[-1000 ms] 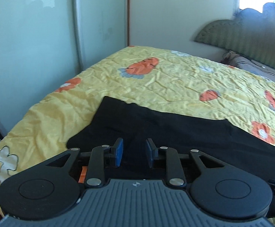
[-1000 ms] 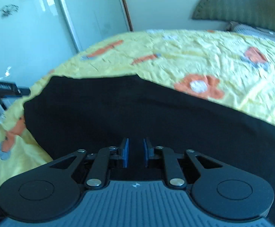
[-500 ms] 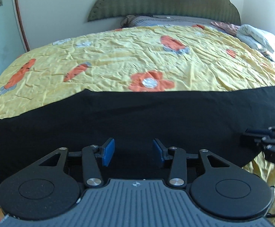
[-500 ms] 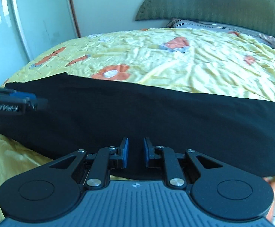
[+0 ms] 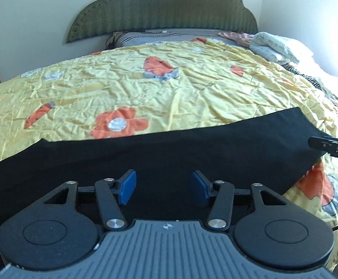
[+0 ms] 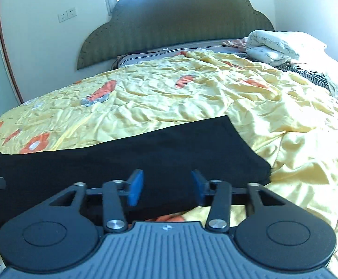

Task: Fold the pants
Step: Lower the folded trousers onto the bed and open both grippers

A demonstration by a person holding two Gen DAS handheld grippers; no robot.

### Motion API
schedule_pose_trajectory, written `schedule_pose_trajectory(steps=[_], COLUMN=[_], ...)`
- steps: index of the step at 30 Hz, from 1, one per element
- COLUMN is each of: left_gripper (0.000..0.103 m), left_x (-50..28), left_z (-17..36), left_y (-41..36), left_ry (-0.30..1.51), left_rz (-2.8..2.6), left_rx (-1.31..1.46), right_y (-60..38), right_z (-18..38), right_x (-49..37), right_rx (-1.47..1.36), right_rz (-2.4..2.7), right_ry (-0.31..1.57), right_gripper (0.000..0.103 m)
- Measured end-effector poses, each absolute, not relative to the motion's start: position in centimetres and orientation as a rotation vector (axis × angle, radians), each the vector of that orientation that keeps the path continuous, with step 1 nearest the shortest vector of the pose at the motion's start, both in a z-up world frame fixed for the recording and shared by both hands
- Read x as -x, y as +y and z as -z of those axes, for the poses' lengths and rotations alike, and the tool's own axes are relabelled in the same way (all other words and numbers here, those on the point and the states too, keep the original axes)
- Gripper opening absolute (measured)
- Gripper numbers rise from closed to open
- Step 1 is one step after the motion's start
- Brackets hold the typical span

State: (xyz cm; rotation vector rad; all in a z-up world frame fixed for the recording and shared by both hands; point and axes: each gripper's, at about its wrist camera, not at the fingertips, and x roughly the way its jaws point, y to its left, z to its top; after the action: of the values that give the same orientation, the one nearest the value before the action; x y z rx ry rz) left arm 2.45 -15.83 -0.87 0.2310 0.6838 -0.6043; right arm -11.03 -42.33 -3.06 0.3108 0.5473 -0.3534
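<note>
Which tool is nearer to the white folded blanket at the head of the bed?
Right. The right tool is over the pants end on the blanket's side; the left tool is over their middle, farther away.

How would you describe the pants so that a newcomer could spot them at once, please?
Start from the bed with the green scalloped headboard and yellow flowered quilt. Across its near edge lie the pants, a long flat band: the only plain black thing on that bright cover.

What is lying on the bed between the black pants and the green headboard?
Only the yellow flowered bedspread, then striped bedding under the headboard; beyond the pants, left wrist view.
</note>
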Motion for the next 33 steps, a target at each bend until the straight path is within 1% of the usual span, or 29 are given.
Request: schedule_pose_trajectory(steps=[1,4,7,8,9,11,12,14,15,20,25,33], left_gripper=[0.069,0.068,0.068,0.069,0.069,0.069,0.069,0.069,0.069,0.070,0.070,0.070], left_x=[-2.4,-2.4,-1.8,-1.6,-1.6,-1.5,-1.3,-0.9,-0.7,-0.7,-1.1,-1.4], left_z=[1.0,2.2,3.1,3.2,3.2,3.0,2.9,2.5,2.3,2.2,2.5,2.4], left_y=[-16.6,-18.4,-18.6,-18.7,-18.7,-18.9,-18.8,-18.6,-18.5,-18.7,-19.5,-19.5], left_ry=[0.662,0.666,0.674,0.669,0.669,0.673,0.670,0.650,0.636,0.621,0.637,0.635], left_rz=[0.611,0.604,0.591,0.584,0.580,0.585,0.589,0.593,0.592,0.590,0.586,0.576], left_rx=[-0.234,-0.261,-0.266,-0.262,-0.255,-0.245,-0.245,-0.251,-0.253,-0.259,-0.255,-0.262], right_y=[-42.8,-43.8,-42.7,-42.1,-41.5,-40.9,-41.0,-43.0,-43.8,-45.3,-46.7,-47.6], right_z=[3.3,4.7,3.5,2.3,1.1,-0.9,-1.0,-0.3,0.4,3.2,4.6,6.7], right_x=[10.8,9.9,10.7,10.9,10.9,10.7,10.5,9.7,10.3,14.8,14.5,14.6], right_rx=[-0.289,-0.278,-0.287,-0.275,-0.250,-0.163,-0.126,-0.202,-0.270,-0.523,-0.612,-0.891], right_rz=[0.359,0.391,0.411,0.407,0.402,0.439,0.473,0.520,0.541,0.476,0.469,0.391], right_ry=[0.547,0.662,0.641,0.596,0.536,0.407,0.376,0.512,0.530,0.460,0.493,0.422], right_gripper=[0.065,0.064,0.065,0.066,0.069,0.103,0.103,0.103,0.103,0.103,0.103,0.102])
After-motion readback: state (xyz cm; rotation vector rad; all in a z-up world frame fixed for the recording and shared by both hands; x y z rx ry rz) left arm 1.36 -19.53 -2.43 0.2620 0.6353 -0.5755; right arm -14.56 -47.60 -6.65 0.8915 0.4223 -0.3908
